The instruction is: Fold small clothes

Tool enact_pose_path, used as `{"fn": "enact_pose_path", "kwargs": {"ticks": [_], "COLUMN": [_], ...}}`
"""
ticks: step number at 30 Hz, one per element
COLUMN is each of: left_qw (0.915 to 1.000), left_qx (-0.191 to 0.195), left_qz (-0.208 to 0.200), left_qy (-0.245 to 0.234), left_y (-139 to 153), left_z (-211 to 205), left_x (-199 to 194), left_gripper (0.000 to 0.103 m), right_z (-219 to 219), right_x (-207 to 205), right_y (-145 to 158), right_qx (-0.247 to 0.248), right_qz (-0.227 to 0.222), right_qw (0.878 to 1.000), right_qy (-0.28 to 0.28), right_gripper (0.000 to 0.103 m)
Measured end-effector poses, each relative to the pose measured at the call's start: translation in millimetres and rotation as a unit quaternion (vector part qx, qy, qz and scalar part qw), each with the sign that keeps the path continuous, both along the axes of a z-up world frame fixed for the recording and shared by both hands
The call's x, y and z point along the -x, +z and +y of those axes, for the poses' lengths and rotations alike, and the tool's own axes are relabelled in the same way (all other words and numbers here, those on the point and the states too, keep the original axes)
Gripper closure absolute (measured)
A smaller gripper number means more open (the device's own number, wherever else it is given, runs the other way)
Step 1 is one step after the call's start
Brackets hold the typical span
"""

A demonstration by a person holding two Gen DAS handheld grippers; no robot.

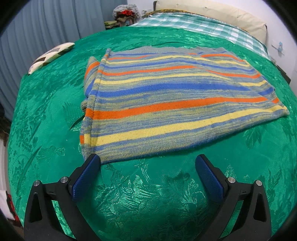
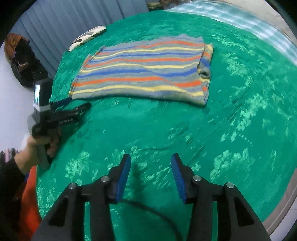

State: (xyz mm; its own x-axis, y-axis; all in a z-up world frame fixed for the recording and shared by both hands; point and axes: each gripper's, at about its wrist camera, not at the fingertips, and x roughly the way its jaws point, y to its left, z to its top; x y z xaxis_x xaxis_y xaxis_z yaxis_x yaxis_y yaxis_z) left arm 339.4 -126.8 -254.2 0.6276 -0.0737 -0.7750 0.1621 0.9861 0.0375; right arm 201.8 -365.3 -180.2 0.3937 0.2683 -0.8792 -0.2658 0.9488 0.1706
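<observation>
A striped knit garment [image 1: 167,103] in orange, yellow, blue and grey lies folded flat on the green bedspread [image 1: 148,194]. My left gripper [image 1: 148,161] is open and empty just in front of its near edge, the left fingertip close to the near left corner. In the right wrist view the garment [image 2: 141,72] lies further off, with a folded sleeve at its right side. My right gripper [image 2: 150,160] is open and empty over bare bedspread [image 2: 232,129], well short of the garment. The left gripper [image 2: 74,106] shows there at the garment's left corner, held by a hand.
A patterned cushion [image 1: 50,55] lies at the bed's far left. A checked blanket [image 1: 204,26] and a cream pillow [image 1: 222,13] lie at the far end. Grey curtains [image 1: 46,27] hang on the left. A black cable [image 2: 157,213] runs under my right gripper.
</observation>
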Motion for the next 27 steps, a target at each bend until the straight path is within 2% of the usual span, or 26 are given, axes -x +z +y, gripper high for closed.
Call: {"fn": "enact_pose_path", "kwargs": {"ticks": [9,13,17,22,24,25,27], "left_qw": [1.0000,1.0000,1.0000,0.9974,0.9970,0.9966,0.9961], "left_qx": [0.003,0.002,0.002,0.025,0.047,0.057,0.054], "left_qz": [-0.003,-0.003,0.005,0.047,0.050,0.053,0.055], "left_qy": [0.001,0.001,0.006,0.049,0.036,0.027,0.043], "left_y": [-2.3,-2.1,-0.6,5.4,8.0,9.1,9.1], "left_z": [0.9,1.2,2.0,11.2,13.8,14.0,11.2], "left_x": [-0.8,-0.7,-0.6,17.9,33.8,46.4,62.3], "left_gripper": [0.001,0.001,0.001,0.001,0.001,0.001,0.001], "right_z": [-4.0,-1.1,11.4,18.6,21.1,23.8,29.6], "right_x": [11.1,26.4,40.7,41.2,42.1,42.4,39.9], "right_y": [-21.9,-32.1,-40.2,-42.2,-42.2,-40.6,-31.0], "right_qx": [-0.007,-0.005,0.031,0.057,0.068,0.079,0.101], "right_qz": [-0.004,-0.056,-0.109,-0.121,-0.124,-0.119,-0.082], "right_qw": [1.000,0.998,0.994,0.991,0.990,0.990,0.991], "right_qy": [-0.018,-0.014,-0.004,-0.001,-0.004,-0.008,-0.039], "right_gripper": [0.053,0.048,0.043,0.042,0.041,0.039,0.022]}}
